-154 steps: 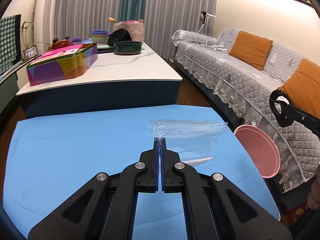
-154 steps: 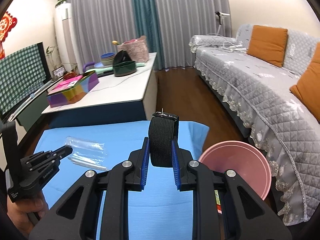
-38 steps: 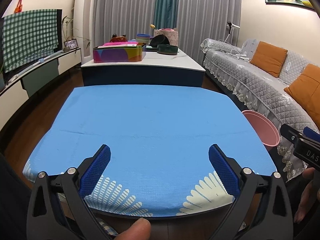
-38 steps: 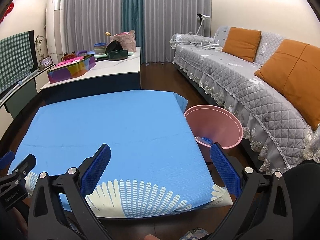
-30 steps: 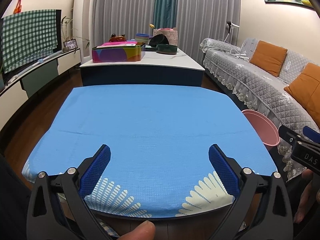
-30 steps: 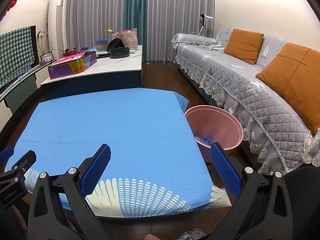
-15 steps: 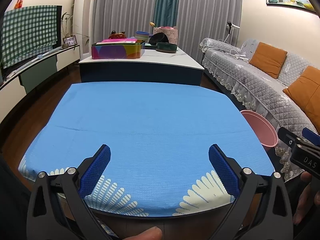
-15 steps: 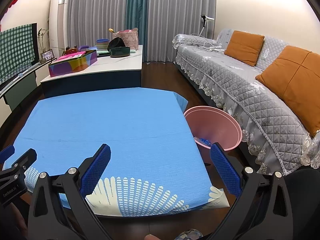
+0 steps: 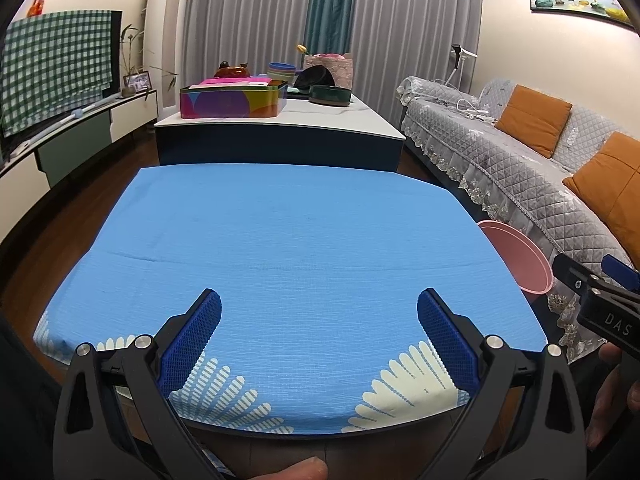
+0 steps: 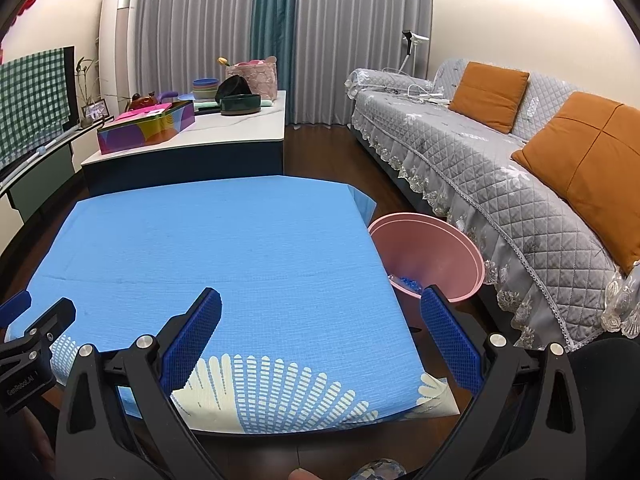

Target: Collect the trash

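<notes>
"DAS" on right gripper (image 9: 608, 312); "GenRobot.AI" on left gripper (image 10: 24, 376).

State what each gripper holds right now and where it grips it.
Nothing is held. The left gripper and the right gripper both stand wide open over the blue tablecloth.

A low table (image 9: 312, 232) with a blue cloth fills the near part of the scene; the cloth has white fan patterns at its near edge. Behind it, farther away, stands a white-topped table (image 9: 320, 118) with a dark base. On it lie a colourful box (image 9: 232, 100), a dark green bowl (image 9: 330, 94), stacked bowls (image 10: 205, 88) and a pink basket (image 10: 256, 76). On the right runs a grey quilted sofa (image 10: 480, 160) with orange cushions (image 10: 486, 94). Grey and teal curtains (image 9: 332, 20) hang on the far wall. On the left, a green checked cloth (image 9: 52, 68) hangs over a low cabinet (image 9: 72, 148).
</notes>
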A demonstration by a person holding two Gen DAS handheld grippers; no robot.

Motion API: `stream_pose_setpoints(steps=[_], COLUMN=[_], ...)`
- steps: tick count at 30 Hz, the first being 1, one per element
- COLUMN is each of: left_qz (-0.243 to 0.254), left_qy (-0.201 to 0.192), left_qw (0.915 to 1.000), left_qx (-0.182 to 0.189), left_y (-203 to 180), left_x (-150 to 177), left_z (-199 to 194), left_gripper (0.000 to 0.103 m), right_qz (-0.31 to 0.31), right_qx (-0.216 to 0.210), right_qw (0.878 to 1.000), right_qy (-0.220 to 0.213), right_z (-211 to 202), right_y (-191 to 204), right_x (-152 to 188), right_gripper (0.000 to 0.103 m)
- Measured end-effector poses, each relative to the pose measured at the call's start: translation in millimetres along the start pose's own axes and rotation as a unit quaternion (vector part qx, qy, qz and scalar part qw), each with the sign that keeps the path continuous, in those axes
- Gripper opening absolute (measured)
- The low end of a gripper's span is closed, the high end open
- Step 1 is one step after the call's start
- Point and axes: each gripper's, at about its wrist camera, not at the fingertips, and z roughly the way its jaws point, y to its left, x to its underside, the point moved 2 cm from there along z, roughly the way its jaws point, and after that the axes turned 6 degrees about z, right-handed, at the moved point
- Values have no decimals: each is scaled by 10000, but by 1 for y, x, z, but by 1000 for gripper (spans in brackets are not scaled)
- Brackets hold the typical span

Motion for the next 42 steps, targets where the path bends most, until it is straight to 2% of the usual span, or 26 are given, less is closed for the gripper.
stream_pose_setpoints(steps=[42], left_qz=[6], left_qy=[43], left_qw=[9999], left_qx=[-95], left_y=[0], left_x=[-3], left_z=[3], left_gripper=[95], right_qz=[-2], right_qx=[-9], right_qw=[10000], right_qy=[-2], right_z=[0], right_y=[3], right_x=[0], right_gripper=[98])
